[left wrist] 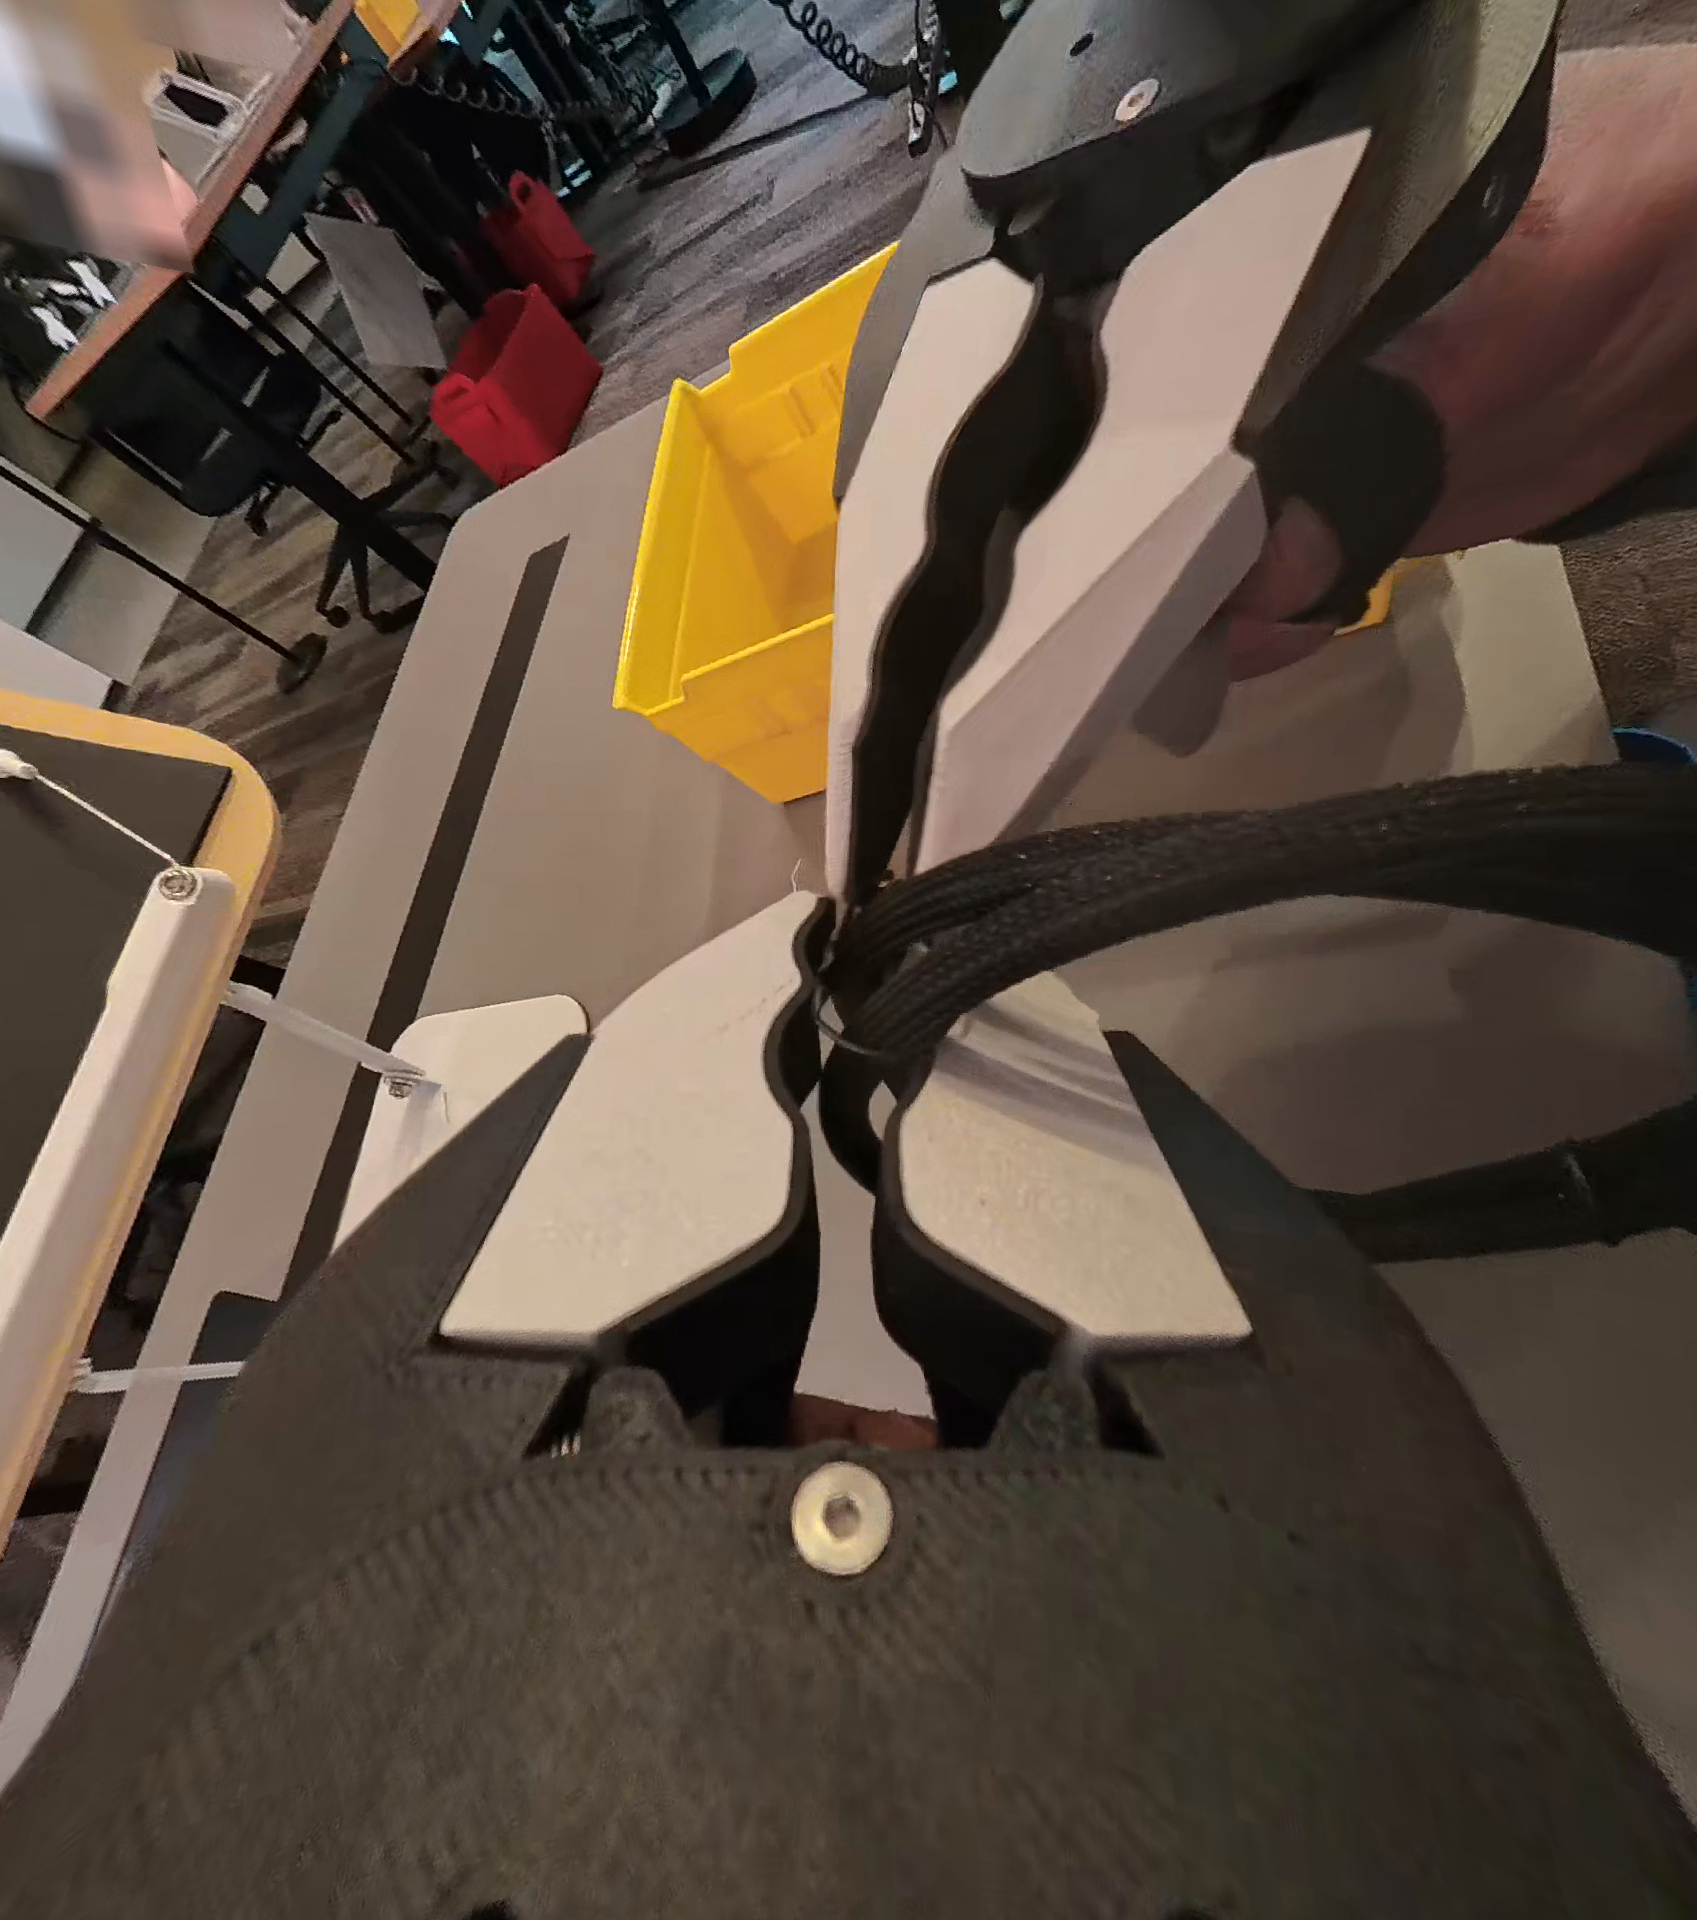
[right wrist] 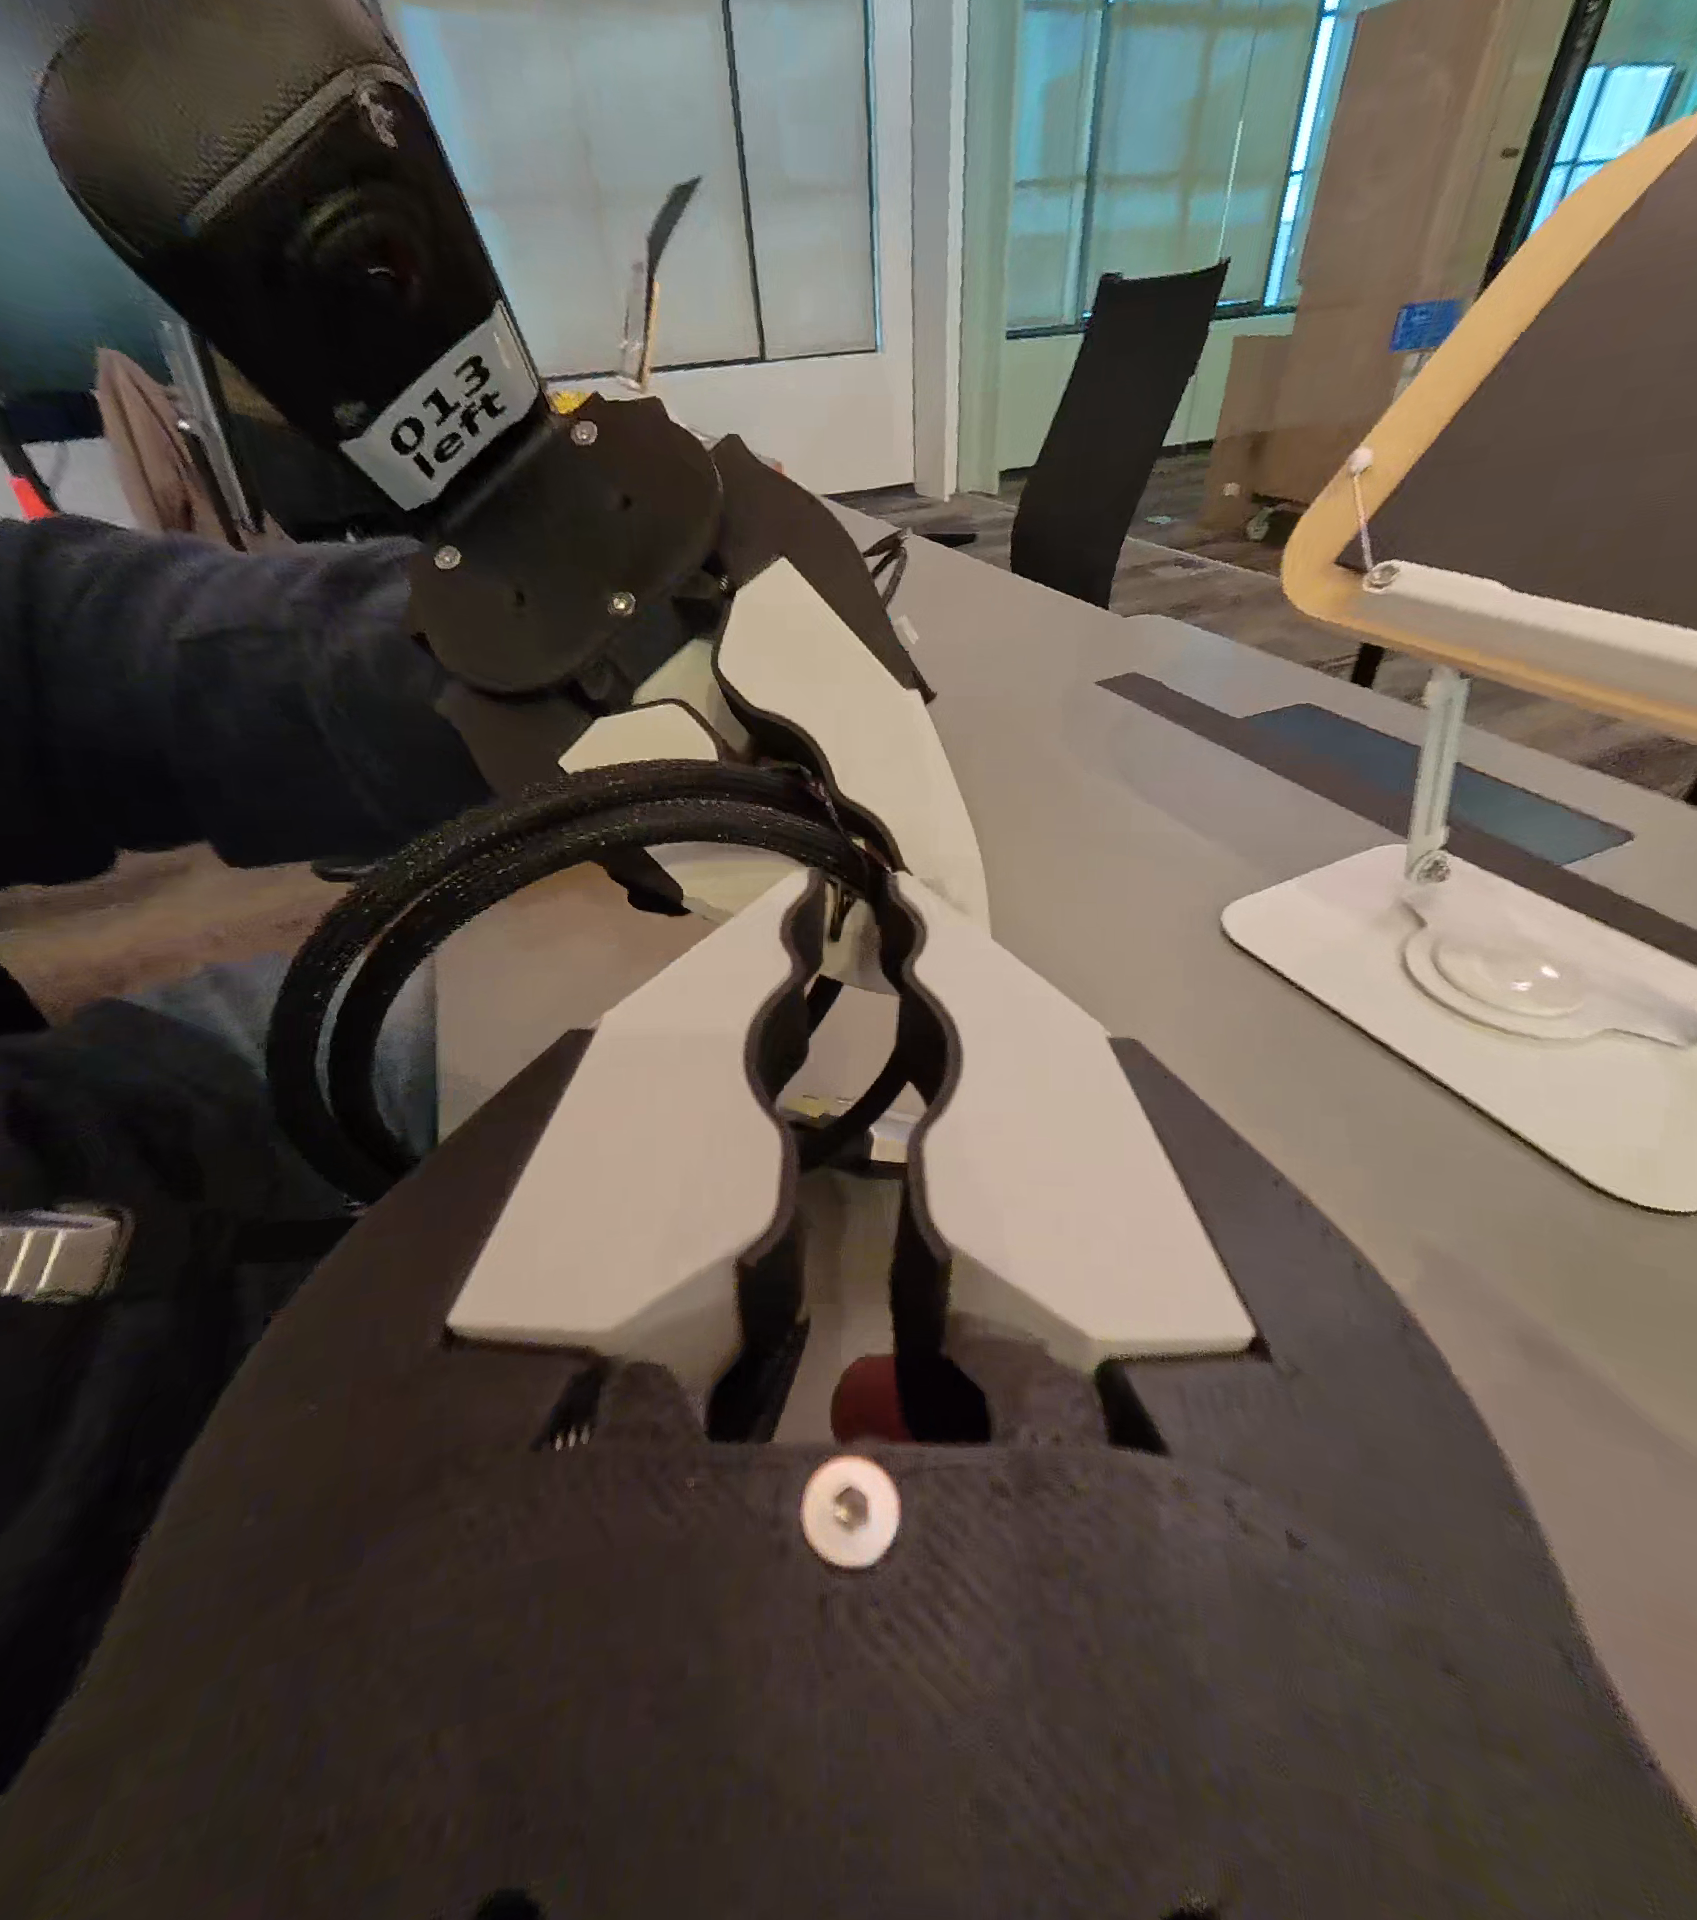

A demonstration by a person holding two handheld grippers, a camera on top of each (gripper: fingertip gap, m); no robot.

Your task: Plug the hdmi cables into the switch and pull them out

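Observation:
A coiled bundle of black braided HDMI cable is held above the grey table. My left gripper is shut on the bundle where a thin tie wraps it. My right gripper comes down from the upper right, and its shut tips pinch the same spot on the bundle. In the right wrist view, the right gripper meets the left gripper tip to tip, and the cable coil loops out to the left. No switch is in view, and the cable plugs are hidden.
A yellow bin stands on the table behind the grippers. A tilted black board with a wooden rim rests on a white stand at the side. Red bags, desks and an office chair stand beyond the table. The grippers are tip to tip, or close to it.

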